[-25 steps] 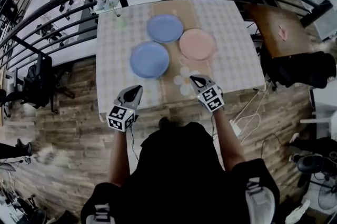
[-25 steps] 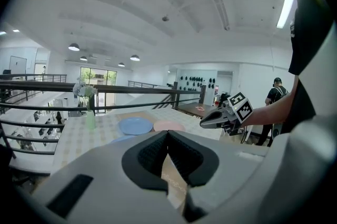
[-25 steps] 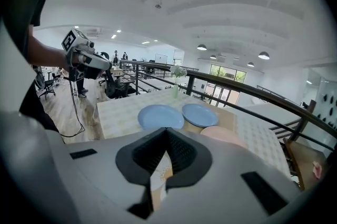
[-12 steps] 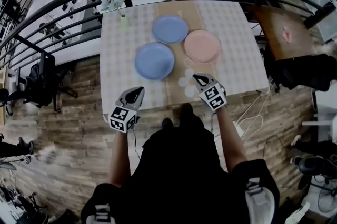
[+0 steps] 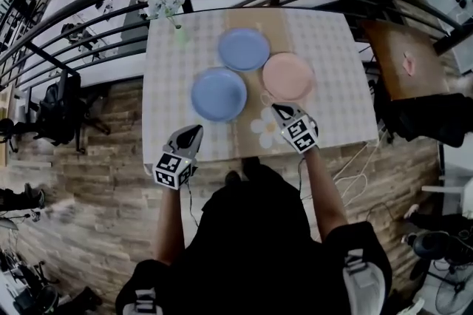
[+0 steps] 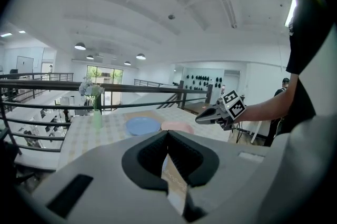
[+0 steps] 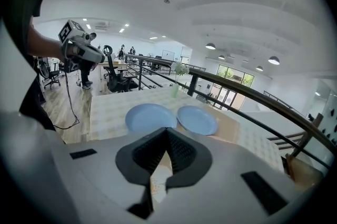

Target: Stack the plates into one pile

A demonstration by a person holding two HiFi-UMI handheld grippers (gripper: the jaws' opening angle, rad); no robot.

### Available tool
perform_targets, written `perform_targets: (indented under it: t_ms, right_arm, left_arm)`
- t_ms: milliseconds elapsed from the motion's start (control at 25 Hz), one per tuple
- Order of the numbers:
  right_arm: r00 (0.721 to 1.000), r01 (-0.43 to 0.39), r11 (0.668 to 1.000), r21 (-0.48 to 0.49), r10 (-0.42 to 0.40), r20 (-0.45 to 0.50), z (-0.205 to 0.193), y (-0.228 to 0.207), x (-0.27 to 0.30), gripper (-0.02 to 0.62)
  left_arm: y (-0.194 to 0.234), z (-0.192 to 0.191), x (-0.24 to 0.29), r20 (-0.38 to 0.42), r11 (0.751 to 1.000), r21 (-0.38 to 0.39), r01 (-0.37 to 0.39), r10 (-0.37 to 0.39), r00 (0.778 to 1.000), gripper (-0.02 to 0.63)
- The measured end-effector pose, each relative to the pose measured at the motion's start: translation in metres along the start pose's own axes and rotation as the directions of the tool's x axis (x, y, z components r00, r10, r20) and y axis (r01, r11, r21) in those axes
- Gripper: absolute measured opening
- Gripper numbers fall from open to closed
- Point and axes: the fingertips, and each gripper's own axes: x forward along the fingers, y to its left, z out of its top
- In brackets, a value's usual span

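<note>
While the three plates lie side by side, none on another, stacking has not begun. Two smooth, round, shallow blue plates sit on the table (image 5: 170,69): the near blue plate (image 5: 219,94) at left and the far blue plate (image 5: 244,49) behind it. The matching pink plate (image 5: 287,76) sits to the right. The right gripper (image 5: 279,111), jaws pressed together and empty, hovers beside the pink plate's near rim. The left gripper (image 5: 191,131), also closed and empty, hangs at the table's near edge. The next move likely needs opened jaws to pinch a thin rim. A checked cloth (image 5: 325,47) covers the table.
</note>
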Motion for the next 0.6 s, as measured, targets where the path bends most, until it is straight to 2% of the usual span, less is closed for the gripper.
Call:
perform_targets:
  t_ms: [160, 280, 440, 600]
  right_arm:
    - [0.999, -0.027, 1.0, 0.01, 0.027, 0.018, 0.006, -0.02, 0.014, -0.002]
    - [0.999, -0.051, 0.998, -0.042, 0.051, 0.002, 0.01, -0.029, 0.027, -0.002]
    - [0.991, -0.129, 0.984, -0.123, 0.13, 0.003, 0.021, -0.029, 0.04, -0.002]
    - [0.989, -0.15, 0.975, -0.164, 0.151, -0.006, 0.022, -0.042, 0.057, -0.002]
  left_arm:
    - [0.005, 0.005, 0.013, 0.005, 1.0, -0.01, -0.025, 0.025, 1.0, 0.0]
    - [0.008, 0.006, 0.022, 0.004, 0.999, -0.016, -0.038, 0.038, 0.999, 0.001]
    - [0.013, 0.007, 0.029, 0.003, 0.998, -0.032, -0.059, 0.059, 0.998, 0.0]
    - [0.02, 0.01, 0.039, -0.006, 0.995, -0.052, -0.089, 0.089, 0.996, 0.0]
